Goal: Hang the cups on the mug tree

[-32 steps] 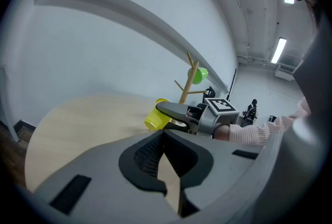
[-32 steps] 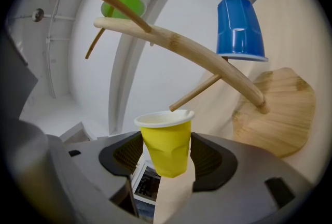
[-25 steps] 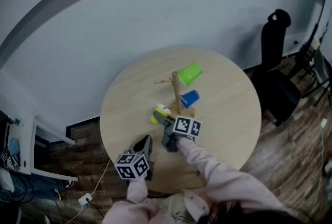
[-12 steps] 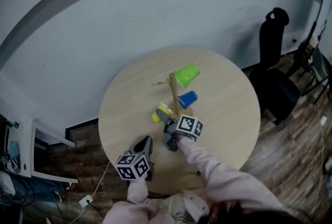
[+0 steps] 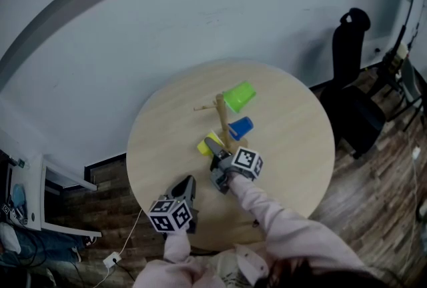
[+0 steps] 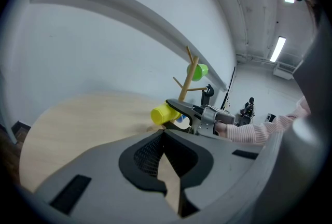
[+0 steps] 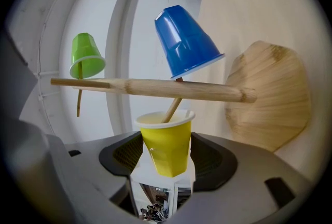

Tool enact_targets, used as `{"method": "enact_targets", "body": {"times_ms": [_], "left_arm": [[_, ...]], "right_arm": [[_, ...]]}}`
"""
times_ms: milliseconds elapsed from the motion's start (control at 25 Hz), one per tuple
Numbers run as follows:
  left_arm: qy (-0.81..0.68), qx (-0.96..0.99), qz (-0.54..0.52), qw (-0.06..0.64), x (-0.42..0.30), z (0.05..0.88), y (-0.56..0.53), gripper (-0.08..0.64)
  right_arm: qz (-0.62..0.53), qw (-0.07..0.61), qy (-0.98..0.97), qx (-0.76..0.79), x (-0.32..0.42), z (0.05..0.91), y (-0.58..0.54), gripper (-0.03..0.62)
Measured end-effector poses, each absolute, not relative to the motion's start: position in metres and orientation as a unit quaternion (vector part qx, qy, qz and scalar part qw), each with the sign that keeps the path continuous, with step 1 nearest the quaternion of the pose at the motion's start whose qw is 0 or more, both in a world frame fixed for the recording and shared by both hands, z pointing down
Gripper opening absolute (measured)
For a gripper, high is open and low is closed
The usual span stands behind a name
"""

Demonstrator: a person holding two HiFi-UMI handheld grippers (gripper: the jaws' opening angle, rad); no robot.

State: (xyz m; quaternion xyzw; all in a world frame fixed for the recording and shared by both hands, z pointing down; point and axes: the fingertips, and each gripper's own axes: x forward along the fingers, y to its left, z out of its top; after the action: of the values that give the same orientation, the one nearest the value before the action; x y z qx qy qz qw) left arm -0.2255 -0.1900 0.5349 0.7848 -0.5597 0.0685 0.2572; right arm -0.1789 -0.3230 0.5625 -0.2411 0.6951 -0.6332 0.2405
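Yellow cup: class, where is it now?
Right gripper view, centre: yellow cup in the right gripper, a mug tree peg in its mouth, below the blue cup.

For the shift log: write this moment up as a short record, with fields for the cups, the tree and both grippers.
table: round, wooden
mug tree: stands on the table
green cup: hung high on the tree
blue cup: hung lower
yellow cup: held, a peg reaching into its mouth
right gripper: shut on the yellow cup
left gripper: shut, empty, by the table's near edge
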Motion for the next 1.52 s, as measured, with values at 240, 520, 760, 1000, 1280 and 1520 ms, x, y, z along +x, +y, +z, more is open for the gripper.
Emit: {"method": "enact_targets", "body": {"times_ms": [240,520,760,1000,1280,1520], "left_arm": [[-0.559,0.785,0.069,0.258,-0.224,0.535,-0.19,-0.005],[-0.559,0.784,0.073,0.26,-0.225,0.536,-0.191,-0.005],[-0.558,0.784,0.074,0.261,-0.225,0.538,-0.192,-0.005],[-0.558,0.784,0.074,0.261,-0.224,0.539,-0.194,-0.005],[-0.559,0.783,0.076,0.263,-0.225,0.54,-0.195,-0.005],[-0.559,0.782,0.076,0.265,-0.225,0.541,-0.195,-0.005]], "right_arm": [[-0.641,0.256,0.685,-0.232,-0.175,0.564,-0.326,0.29],[-0.643,0.279,0.678,-0.22,-0.172,0.565,-0.332,0.29],[-0.659,0.289,0.66,-0.215,-0.169,0.566,-0.332,0.291],[-0.662,0.312,0.65,-0.204,-0.167,0.567,-0.339,0.291],[-0.668,0.325,0.639,-0.198,-0.166,0.568,-0.342,0.295],[-0.674,0.333,0.629,-0.196,-0.165,0.569,-0.343,0.299]]}}
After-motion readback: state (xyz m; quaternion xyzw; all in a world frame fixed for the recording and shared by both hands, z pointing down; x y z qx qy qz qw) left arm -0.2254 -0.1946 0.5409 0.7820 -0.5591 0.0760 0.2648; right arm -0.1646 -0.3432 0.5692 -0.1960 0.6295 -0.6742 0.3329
